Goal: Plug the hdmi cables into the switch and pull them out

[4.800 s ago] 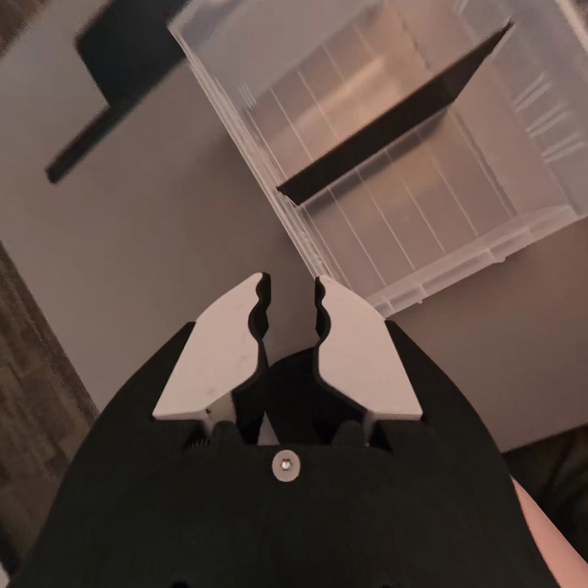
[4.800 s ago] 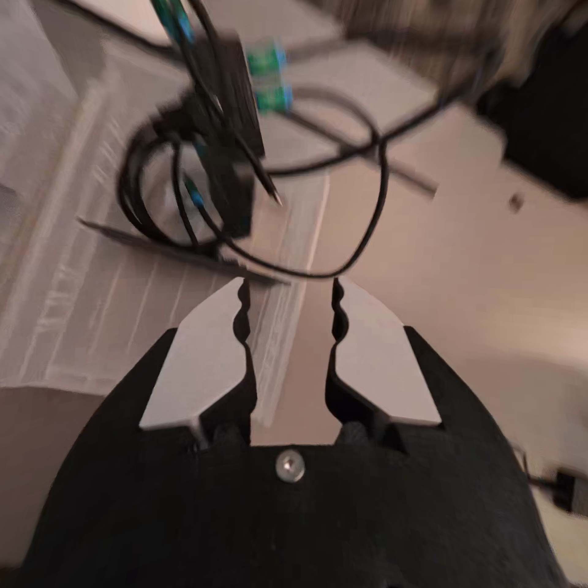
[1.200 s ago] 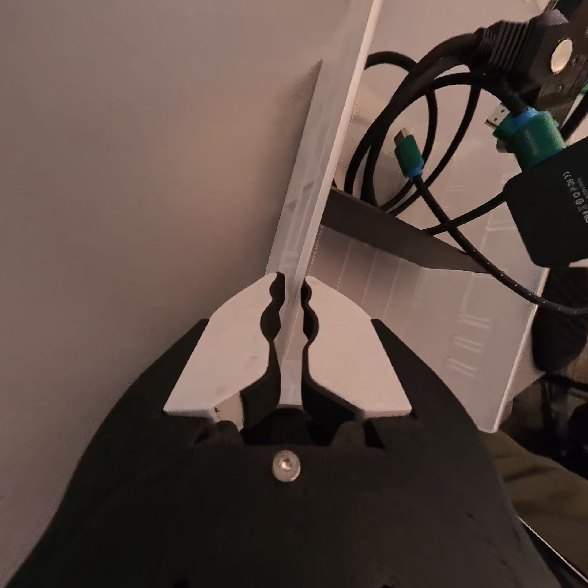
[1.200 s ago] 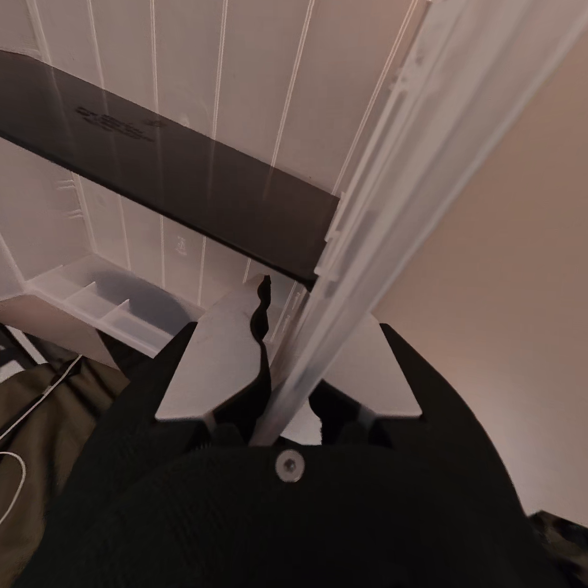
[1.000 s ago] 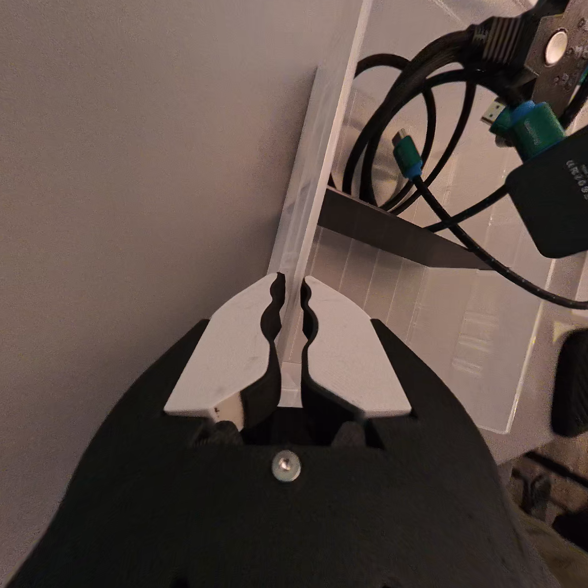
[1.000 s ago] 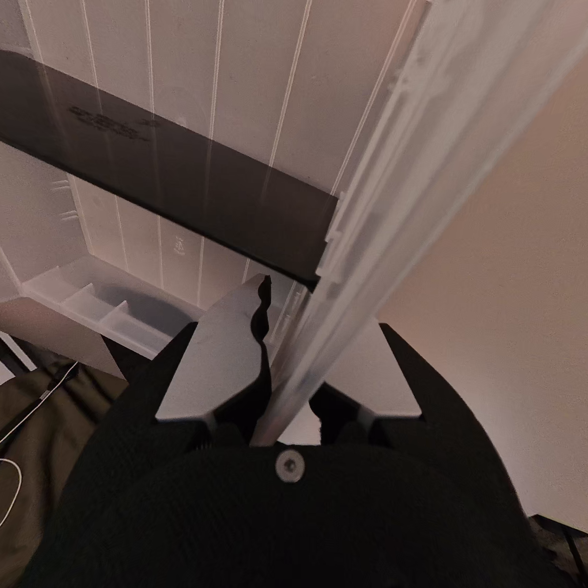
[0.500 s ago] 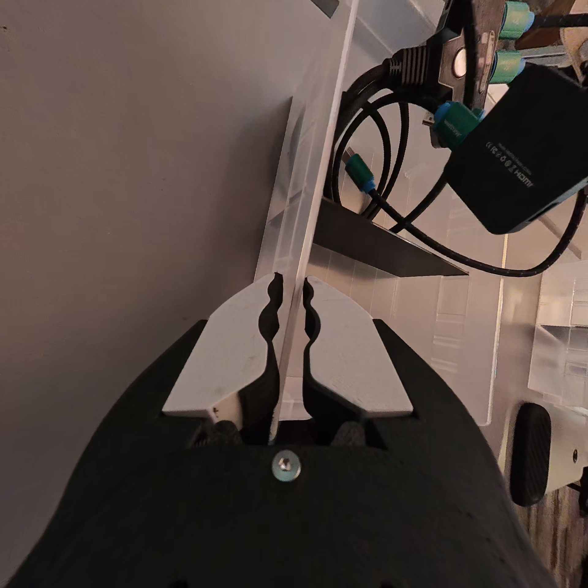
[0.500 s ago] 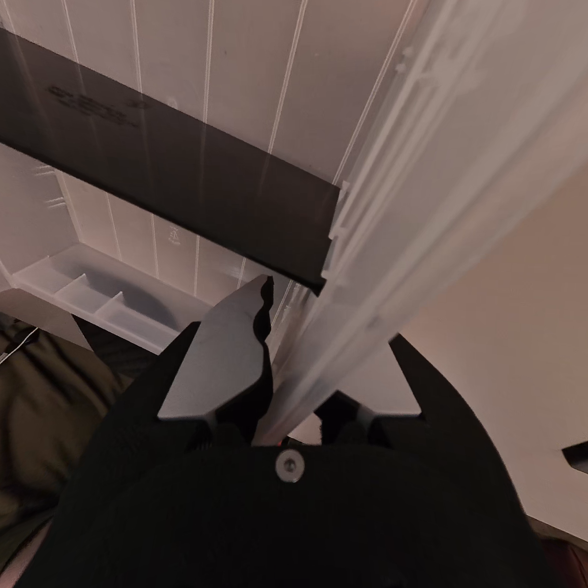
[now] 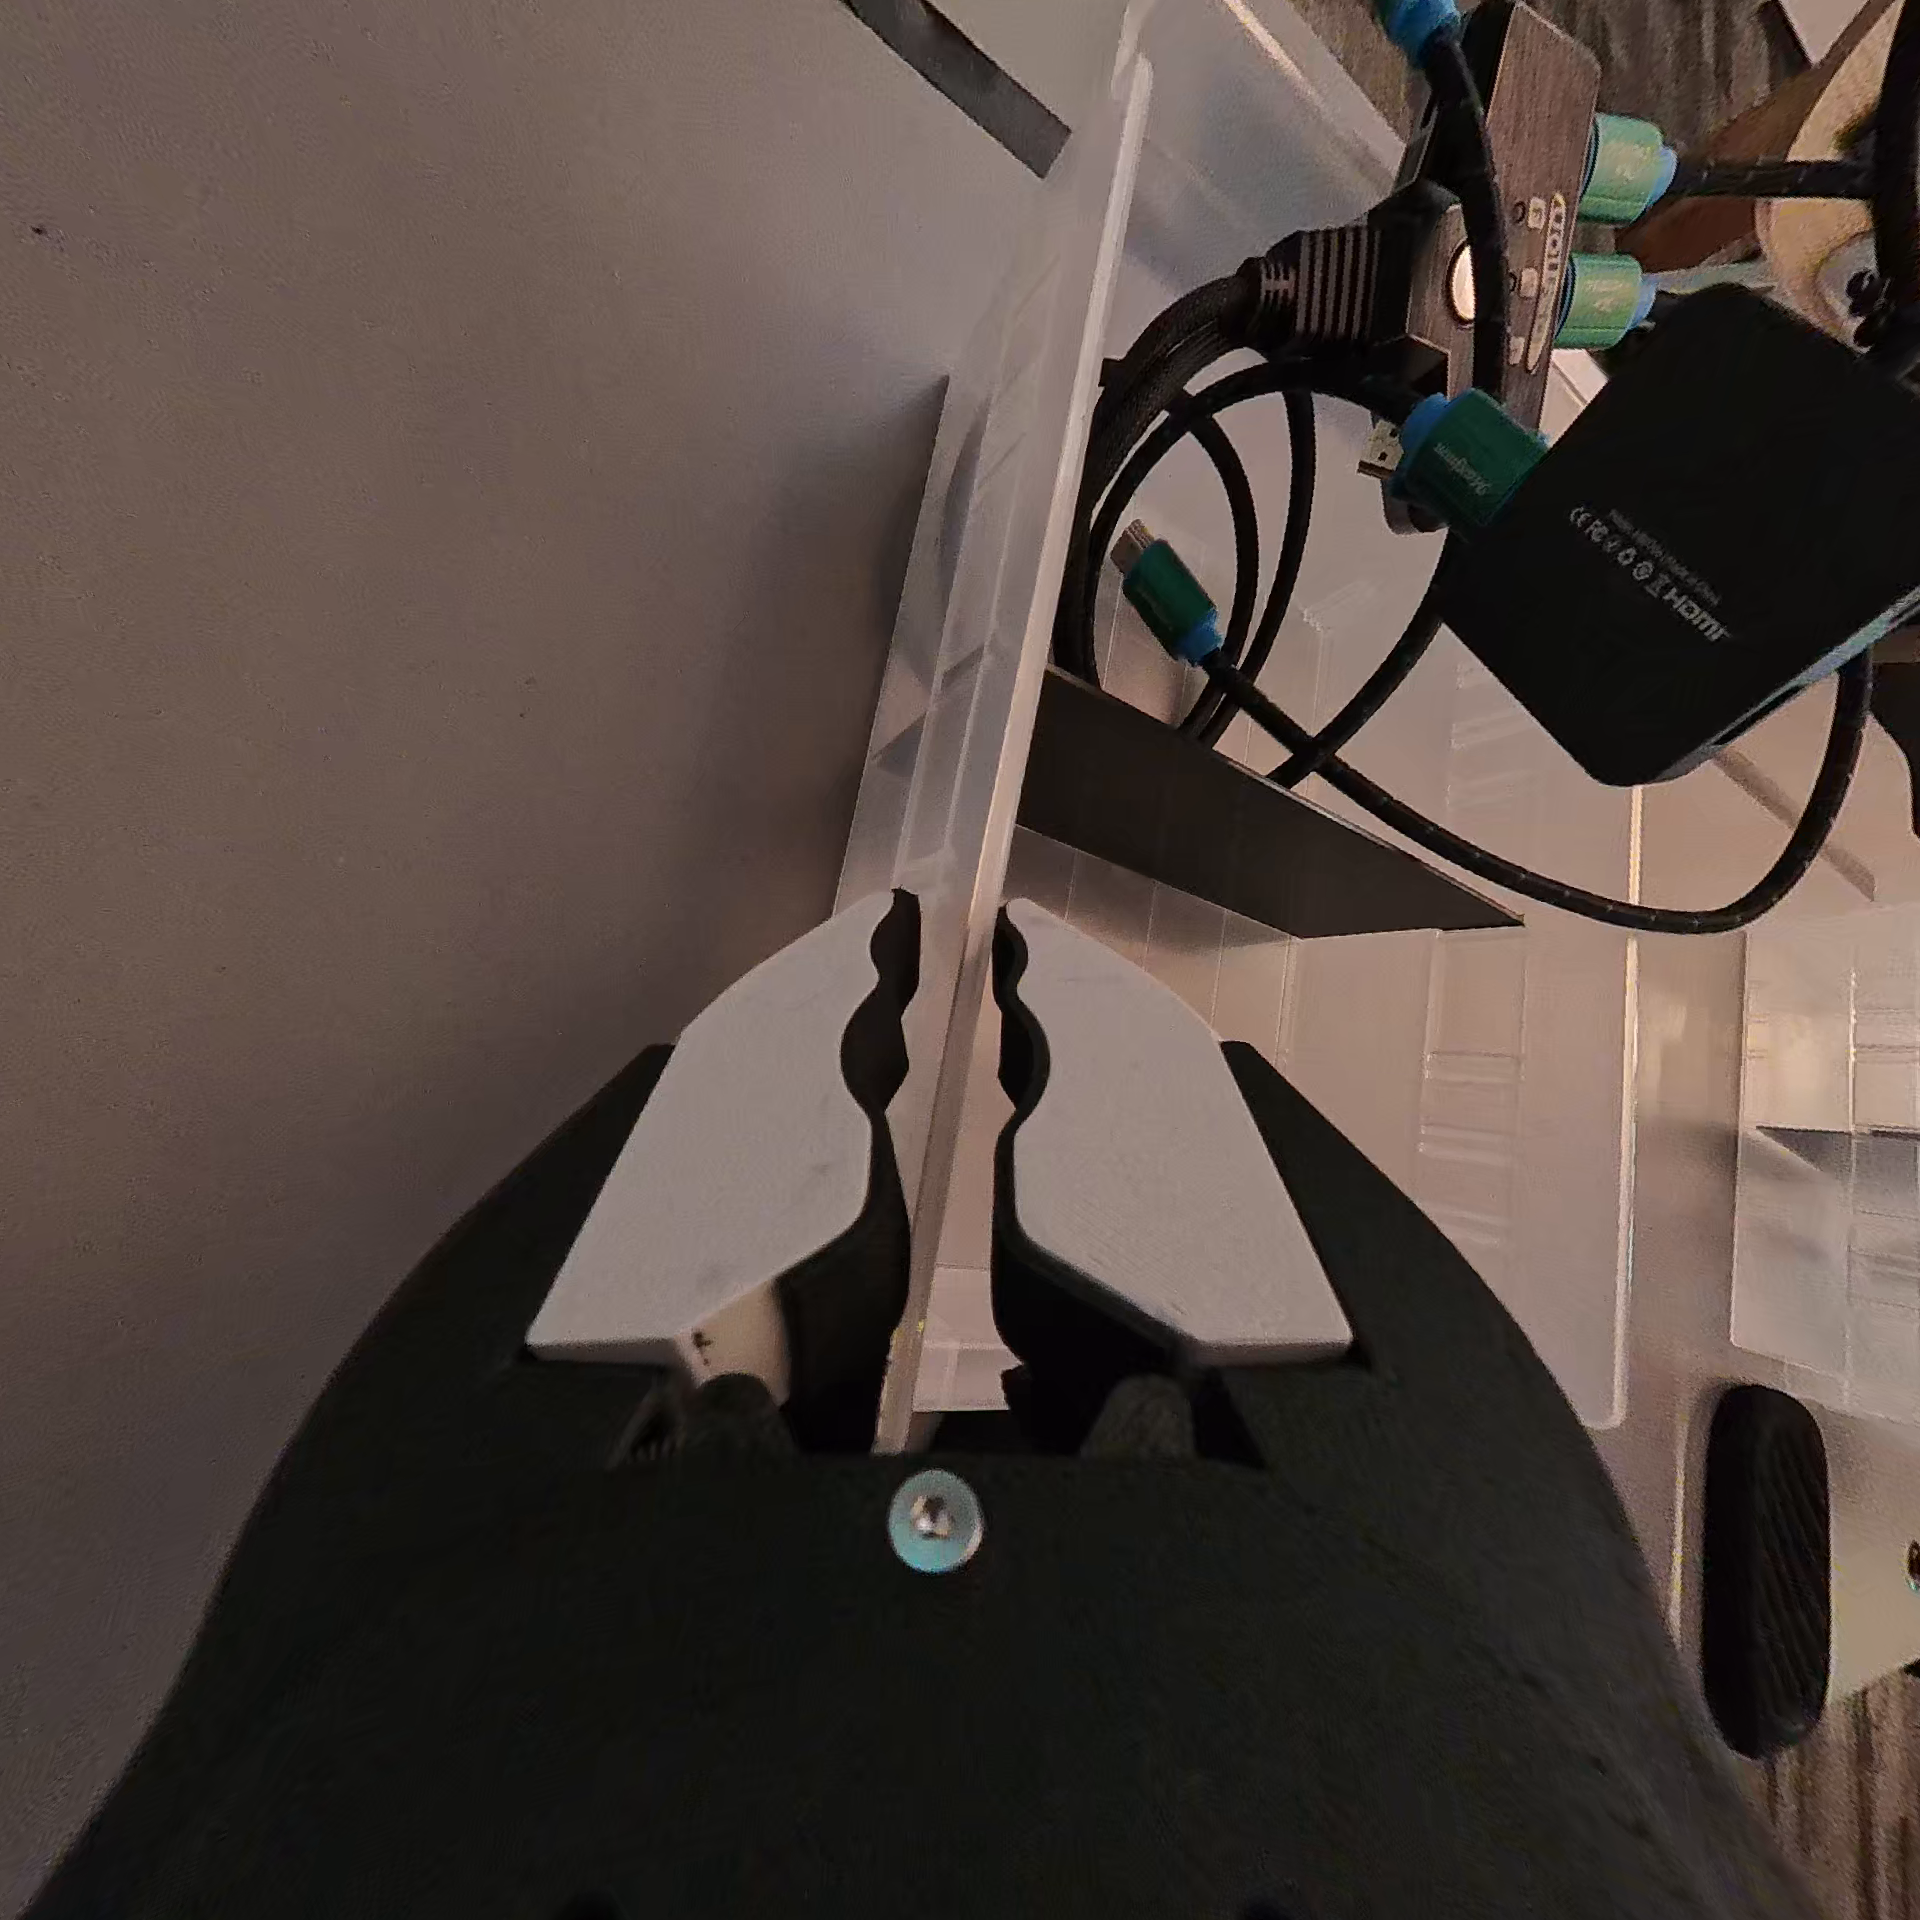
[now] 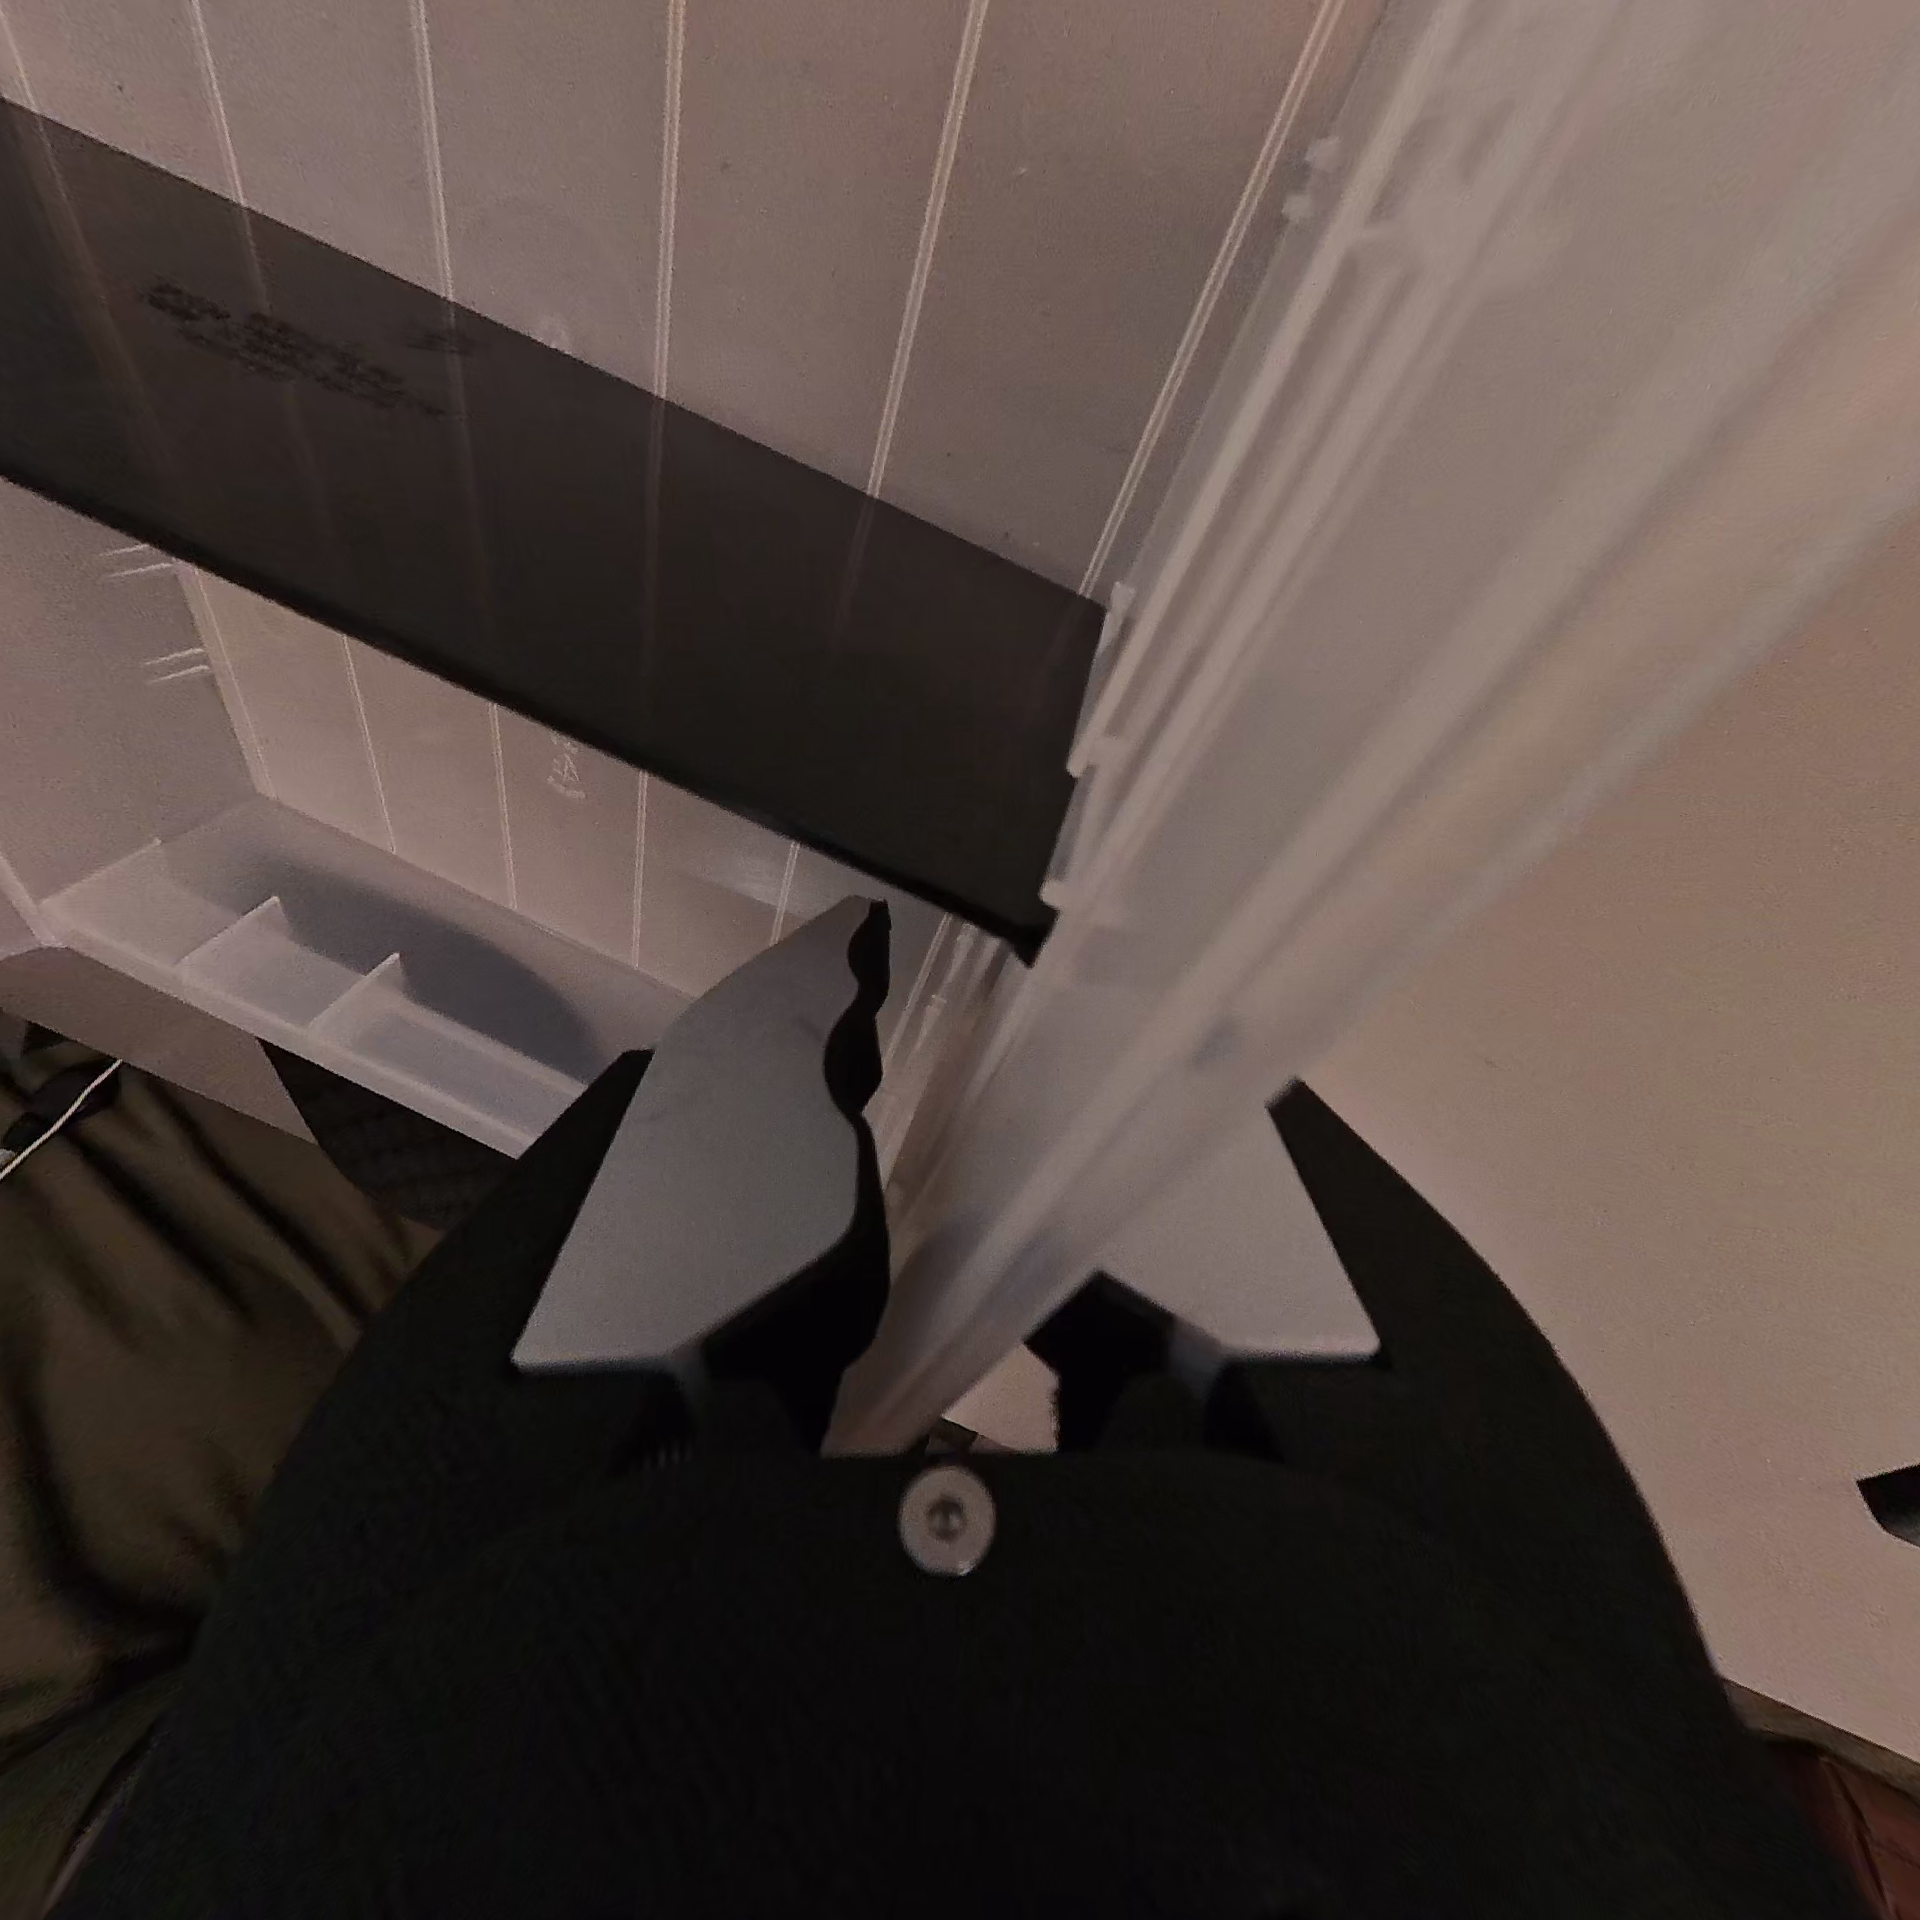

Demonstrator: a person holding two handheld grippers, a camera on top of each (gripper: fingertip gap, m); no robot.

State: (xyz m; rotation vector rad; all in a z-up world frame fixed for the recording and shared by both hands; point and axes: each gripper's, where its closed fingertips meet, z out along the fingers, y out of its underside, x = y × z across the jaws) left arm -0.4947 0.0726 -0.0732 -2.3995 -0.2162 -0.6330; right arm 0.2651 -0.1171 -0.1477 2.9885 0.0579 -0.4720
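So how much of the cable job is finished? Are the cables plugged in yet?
Partly, it seems. Two green-ended plugs look seated in the grey switch, while another green plug and a smaller one hang loose. Right now the left gripper and right gripper both pinch the clear bin, tipping the gear out. Plugging and pulling out are left.

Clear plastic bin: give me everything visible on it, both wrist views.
The clear plastic bin is translucent, ribbed and rimmed, split by a black divider. The left gripper and right gripper each clamp a side wall between their fingers. It looks tipped, with the black switch and green-ended cables bunched in the section beyond the divider; the near section looks empty.
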